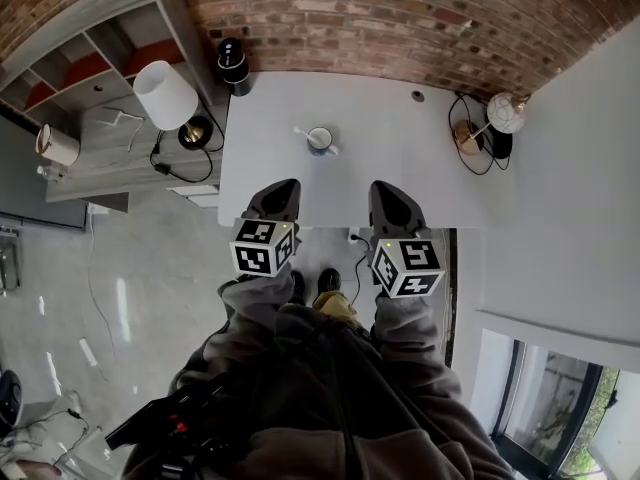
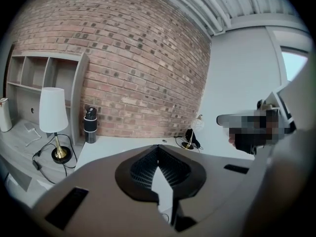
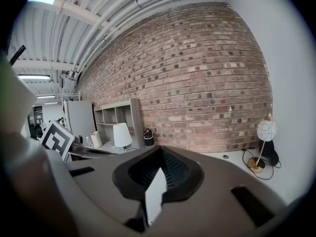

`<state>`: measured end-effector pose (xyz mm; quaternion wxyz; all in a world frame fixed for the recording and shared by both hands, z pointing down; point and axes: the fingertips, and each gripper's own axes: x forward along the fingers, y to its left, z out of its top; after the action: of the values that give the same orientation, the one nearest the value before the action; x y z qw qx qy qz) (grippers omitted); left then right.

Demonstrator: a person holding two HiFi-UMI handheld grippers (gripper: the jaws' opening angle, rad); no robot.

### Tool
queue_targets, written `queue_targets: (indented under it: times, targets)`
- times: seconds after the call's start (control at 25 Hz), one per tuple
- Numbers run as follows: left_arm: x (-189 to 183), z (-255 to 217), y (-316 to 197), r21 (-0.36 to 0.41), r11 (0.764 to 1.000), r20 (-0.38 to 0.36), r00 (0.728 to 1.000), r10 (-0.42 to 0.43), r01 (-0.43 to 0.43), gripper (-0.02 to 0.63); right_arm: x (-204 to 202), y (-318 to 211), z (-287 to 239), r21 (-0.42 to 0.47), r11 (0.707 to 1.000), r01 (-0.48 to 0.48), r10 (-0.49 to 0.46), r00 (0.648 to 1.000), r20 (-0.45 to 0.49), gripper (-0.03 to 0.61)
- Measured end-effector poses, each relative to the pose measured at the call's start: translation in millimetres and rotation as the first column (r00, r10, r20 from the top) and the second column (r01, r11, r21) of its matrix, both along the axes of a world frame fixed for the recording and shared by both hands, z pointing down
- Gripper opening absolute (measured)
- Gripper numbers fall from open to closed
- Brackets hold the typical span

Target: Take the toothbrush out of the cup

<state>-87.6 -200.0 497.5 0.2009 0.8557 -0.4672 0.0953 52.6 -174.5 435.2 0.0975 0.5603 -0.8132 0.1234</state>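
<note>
On the white table (image 1: pixel 400 158), a white and blue cup (image 1: pixel 320 140) stands mid-table, with a white toothbrush (image 1: pixel 303 133) leaning out of it to the left. In the head view my left gripper (image 1: pixel 283 188) and right gripper (image 1: pixel 386 190) hover side by side over the table's near edge, short of the cup and pointing towards it. Both are shut and hold nothing. In the left gripper view the left gripper (image 2: pixel 158 148) has its jaws together, and the same holds for the right gripper (image 3: pixel 159 150) in its own view. The cup shows in neither gripper view.
A black bottle (image 1: pixel 233 65) stands at the table's far left corner by the brick wall. A globe lamp (image 1: pixel 505 113) with coiled cable sits at the far right. Left of the table, a grey shelf unit (image 1: pixel 105 158) carries a white-shaded lamp (image 1: pixel 165 95).
</note>
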Motion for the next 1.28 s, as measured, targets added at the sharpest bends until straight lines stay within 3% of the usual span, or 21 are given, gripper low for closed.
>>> queue_targets:
  times: [0.4,0.84,1.28]
  targets:
    - [7,1,-26,-0.008,0.997,0.029,0.997,-0.072,0.072,0.003,14,-38,11,-0.005,0.998,0.069,-0.069,0.998,-0.001,0.0]
    - [19,70,-56,-0.149,0.983,0.008,0.994,-0.111,0.111,0.005,18,-59,72,-0.139,0.986,0.095,-0.095,0.995,0.012,0.0]
    - [26,126,-98,-0.216,0.97,-0.001,0.993,-0.116,0.113,0.005,11,-95,141,-0.265,0.958,0.113,-0.117,0.993,0.0,0.0]
